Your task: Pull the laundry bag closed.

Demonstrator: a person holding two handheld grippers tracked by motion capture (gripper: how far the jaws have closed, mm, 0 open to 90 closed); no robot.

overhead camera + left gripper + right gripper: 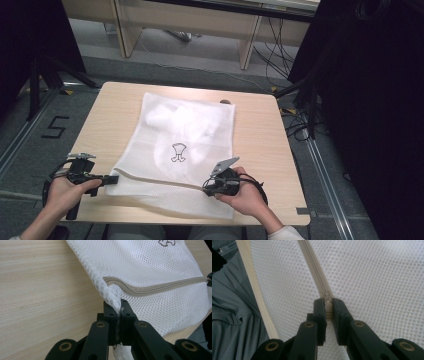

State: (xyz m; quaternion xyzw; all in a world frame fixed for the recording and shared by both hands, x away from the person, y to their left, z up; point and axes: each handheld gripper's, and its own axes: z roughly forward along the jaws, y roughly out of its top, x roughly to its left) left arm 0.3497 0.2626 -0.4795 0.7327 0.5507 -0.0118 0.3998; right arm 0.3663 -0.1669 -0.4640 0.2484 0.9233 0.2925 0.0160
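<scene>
Black jaws of your left gripper [119, 315] are pressed together on the corner of the white mesh laundry bag [182, 145], pinching a bunch of netting just below where the beige zipper [155, 288] ends. Your right gripper [327, 312] is clamped on the zipper's slider, with the closed teeth running away ahead of it. That bag lies flat on the pale wooden table [260, 135], its zipper edge nearest you and something white inside. Judging by the folds, it is light, soft and floppy, so it will bunch rather than resist; keep the corner anchored and taut, and grip the slider, not the netting.
</scene>
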